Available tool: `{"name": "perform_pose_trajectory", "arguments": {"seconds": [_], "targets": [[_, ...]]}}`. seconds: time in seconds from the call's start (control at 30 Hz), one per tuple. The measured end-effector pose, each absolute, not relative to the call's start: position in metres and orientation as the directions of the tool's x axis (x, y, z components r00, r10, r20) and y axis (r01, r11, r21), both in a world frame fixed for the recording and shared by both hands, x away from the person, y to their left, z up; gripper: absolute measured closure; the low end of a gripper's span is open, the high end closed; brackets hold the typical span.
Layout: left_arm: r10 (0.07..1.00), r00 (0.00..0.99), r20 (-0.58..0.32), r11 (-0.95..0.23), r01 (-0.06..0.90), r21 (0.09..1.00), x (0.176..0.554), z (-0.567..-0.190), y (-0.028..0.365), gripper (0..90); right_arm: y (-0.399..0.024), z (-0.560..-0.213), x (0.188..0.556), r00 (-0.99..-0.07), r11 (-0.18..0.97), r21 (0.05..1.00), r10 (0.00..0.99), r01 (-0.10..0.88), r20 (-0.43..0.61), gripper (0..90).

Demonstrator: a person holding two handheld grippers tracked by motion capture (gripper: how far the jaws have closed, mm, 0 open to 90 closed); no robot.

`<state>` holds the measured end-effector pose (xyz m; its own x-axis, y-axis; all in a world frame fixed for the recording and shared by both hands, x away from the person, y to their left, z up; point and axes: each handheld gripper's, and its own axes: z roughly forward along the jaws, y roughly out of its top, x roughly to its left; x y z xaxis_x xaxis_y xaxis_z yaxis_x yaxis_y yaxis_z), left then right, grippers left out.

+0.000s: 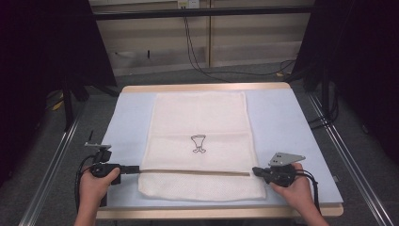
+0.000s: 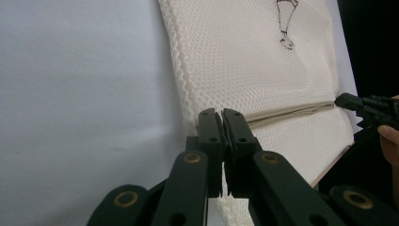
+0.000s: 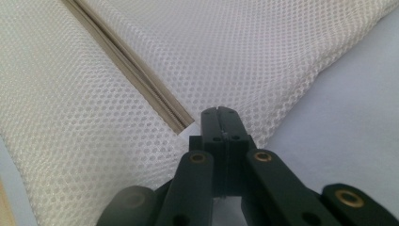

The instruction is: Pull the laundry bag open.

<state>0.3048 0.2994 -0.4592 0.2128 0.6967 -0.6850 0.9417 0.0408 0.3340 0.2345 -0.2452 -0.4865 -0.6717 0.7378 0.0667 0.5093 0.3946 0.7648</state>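
Both claws, left claw (image 1: 135,168) and right claw (image 1: 255,170), are closed, pinching the mesh laundry bag (image 1: 200,117) at each zipper (image 1: 193,172) end, so I can keep it flat on the desk (image 1: 282,122).

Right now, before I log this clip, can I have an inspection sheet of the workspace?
Surface: pale blue mat on a wood-edged table.
Job's things: cream mesh bag lying flat, small drawn figure at its middle, tan zipper strip running across near the front edge.
Clutter: nothing seen.
Grippers: left tongs shut at the bag's left edge by the zipper's end; right tongs shut at the zipper's right end. Whether either pinches fabric is unclear.
Cables: one trails from each tong; black cables hang by the far wall.
Surroundings: grey floor, dark curtains on both sides.
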Motion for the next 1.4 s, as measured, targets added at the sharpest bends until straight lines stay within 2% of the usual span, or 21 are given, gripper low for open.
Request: {"name": "perform_pose_trajectory", "arguments": {"seconds": [0.6, 0.87, 0.93, 0.97, 1.0, 1.07, 1.1, 1.17, 1.2, 1.23, 1.27, 1.33, 1.4], "targets": [[0.712, 0.228, -0.665, 0.020, 0.939, 0.343, 0.302, -0.459, 0.303, 87.2, -0.245, -0.486, 0.234, -0.673, 0.395, 0.764, 0.737, 0.510, 0.068, 90.0], [0.710, 0.269, -0.651, 0.015, 0.918, 0.396, 0.301, -0.448, 0.305, 84.8, -0.250, -0.478, 0.236, -0.656, 0.377, 0.759, 0.750, 0.531, 0.086, 90.0], [0.707, 0.283, -0.648, 0.015, 0.910, 0.414, 0.301, -0.447, 0.308, 79.0, -0.255, -0.474, 0.237, -0.636, 0.337, 0.778, 0.765, 0.530, 0.102, 76.7], [0.718, 0.282, -0.636, 0.022, 0.904, 0.426, 0.300, -0.446, 0.310, 74.4, -0.257, -0.472, 0.237, -0.621, 0.308, 0.783, 0.774, 0.541, 0.124, 73.8], [0.739, 0.280, -0.613, 0.017, 0.901, 0.433, 0.301, -0.445, 0.309, 75.3, -0.260, -0.471, 0.237, -0.611, 0.293, 0.787, 0.780, 0.543, 0.131, 72.3], [0.749, 0.272, -0.603, 0.024, 0.899, 0.436, 0.301, -0.444, 0.308, 74.3, -0.265, -0.468, 0.238, -0.583, 0.279, 0.795, 0.804, 0.538, 0.113, 62.9], [0.771, 0.283, -0.571, 0.012, 0.890, 0.457, 0.301, -0.442, 0.306, 69.9, -0.268, -0.467, 0.239, -0.563, 0.260, 0.807, 0.820, 0.531, 0.106, 53.8], [0.817, 0.312, -0.485, 0.012, 0.832, 0.555, 0.302, -0.441, 0.301, 52.8, -0.272, -0.467, 0.242, -0.534, 0.257, 0.805, 0.841, 0.534, 0.086, 44.9], [0.835, 0.327, -0.443, 0.008, 0.797, 0.604, 0.302, -0.441, 0.300, 48.2, -0.273, -0.467, 0.243, -0.522, 0.261, 0.802, 0.850, 0.538, 0.074, 42.1], [0.835, 0.327, -0.443, 0.008, 0.797, 0.604, 0.302, -0.441, 0.300, 46.2, -0.274, -0.467, 0.244, -0.511, 0.268, 0.800, 0.858, 0.537, 0.056, 38.2], [0.858, 0.321, -0.400, 0.013, 0.767, 0.642, 0.303, -0.441, 0.300, 45.3, -0.275, -0.468, 0.245, -0.501, 0.263, 0.800, 0.864, 0.539, 0.053, 35.9], [0.881, 0.347, -0.322, -0.027, 0.716, 0.697, 0.304, -0.444, 0.300, 37.5, -0.279, -0.469, 0.248, -0.488, 0.264, 0.798, 0.872, 0.542, 0.042, 31.6], [0.895, 0.341, -0.289, -0.039, 0.704, 0.709, 0.306, -0.447, 0.301, 33.4, -0.281, -0.470, 0.251, -0.477, 0.262, 0.791, 0.878, 0.552, 0.042, 27.5]]}}
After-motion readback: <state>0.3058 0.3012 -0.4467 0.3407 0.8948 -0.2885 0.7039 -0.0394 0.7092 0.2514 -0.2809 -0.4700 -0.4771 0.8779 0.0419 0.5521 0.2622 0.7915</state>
